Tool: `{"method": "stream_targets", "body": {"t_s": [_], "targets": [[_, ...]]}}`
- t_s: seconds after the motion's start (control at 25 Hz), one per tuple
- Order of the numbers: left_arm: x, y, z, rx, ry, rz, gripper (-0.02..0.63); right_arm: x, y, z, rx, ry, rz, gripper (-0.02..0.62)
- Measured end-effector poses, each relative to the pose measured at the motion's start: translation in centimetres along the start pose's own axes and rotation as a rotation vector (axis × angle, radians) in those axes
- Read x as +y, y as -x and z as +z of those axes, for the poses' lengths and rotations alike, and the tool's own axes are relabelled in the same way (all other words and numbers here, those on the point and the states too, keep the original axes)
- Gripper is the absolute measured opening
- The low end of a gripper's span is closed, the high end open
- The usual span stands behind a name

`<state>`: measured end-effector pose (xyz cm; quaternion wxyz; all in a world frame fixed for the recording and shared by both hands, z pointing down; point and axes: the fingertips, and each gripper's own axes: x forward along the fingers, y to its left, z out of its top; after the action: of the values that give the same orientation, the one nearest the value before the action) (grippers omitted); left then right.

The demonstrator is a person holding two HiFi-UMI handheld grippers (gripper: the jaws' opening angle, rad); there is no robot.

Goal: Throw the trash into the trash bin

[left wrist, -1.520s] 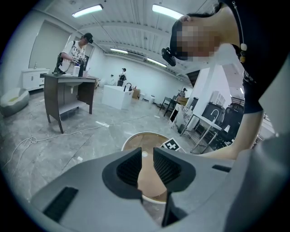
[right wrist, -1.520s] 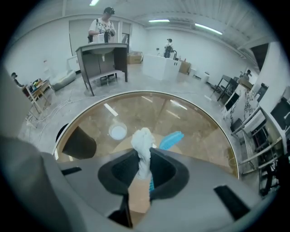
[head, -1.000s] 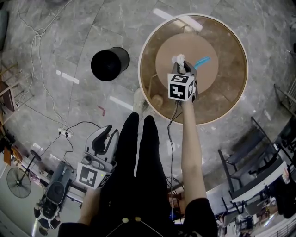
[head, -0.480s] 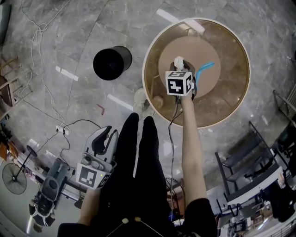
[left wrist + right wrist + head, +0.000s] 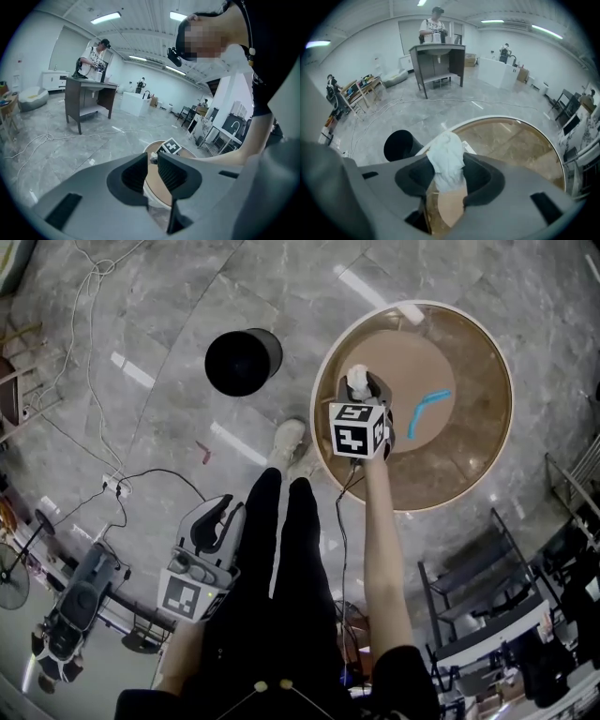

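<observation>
Right tool (image 5: pixel 447 174) first: I read it as clenched on the tissue (image 5: pixel 446 157), a crumpled white wad that fills the gap between the two pads and bulges out above them. Its jaws have just been closing, and the tissue is the only thing between them.

From the head view I see this tool at the end of the person's outstretched right arm. It points steeply down over the left part of the round table (image 5: pixel 469 465), close to the rim on the bin's side. The tissue hangs there in its grip, above the brown tabletop and not over the bin.

The trash bin (image 5: pixel 243 363) is a black cylinder with an open mouth. It stands upright on the grey marble floor (image 5: pixel 141 334), to the left of the table and apart from it. A curved blue strip (image 5: pixel 427 411) lies on the table to the right of the tool (I cannot tell what it is).

My left tool (image 5: pixel 151 171) is released: its ribbed pads stand a narrow gap apart with nothing between them. It sits low beside the person's left leg, over the floor. White cables (image 5: pixel 89 296) trail across the floor beyond the bin.
</observation>
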<state>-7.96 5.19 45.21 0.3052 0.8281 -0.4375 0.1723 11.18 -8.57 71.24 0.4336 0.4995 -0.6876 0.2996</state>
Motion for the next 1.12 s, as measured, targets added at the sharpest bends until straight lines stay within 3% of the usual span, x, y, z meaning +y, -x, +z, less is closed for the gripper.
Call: {"method": "stream_targets", "body": {"t_s": [0.44, 0.76, 1.12], "targets": [[7.0, 6.6, -2.0, -0.081, 0.138, 0.221, 0.069, 15.1, -3.6, 5.5, -0.032, 0.310, 0.168, 0.183], [11.4, 11.8, -5.5, -0.201, 0.248, 0.396, 0.069, 24.4, -10.7, 3.4, 0.038, 0.508, 0.256, 0.183], [15.0, 15.0, -13.9, -0.175, 0.271, 0.554, 0.069, 29.1, -18.4, 0.5, 0.042, 0.644, 0.269, 0.184]]}}
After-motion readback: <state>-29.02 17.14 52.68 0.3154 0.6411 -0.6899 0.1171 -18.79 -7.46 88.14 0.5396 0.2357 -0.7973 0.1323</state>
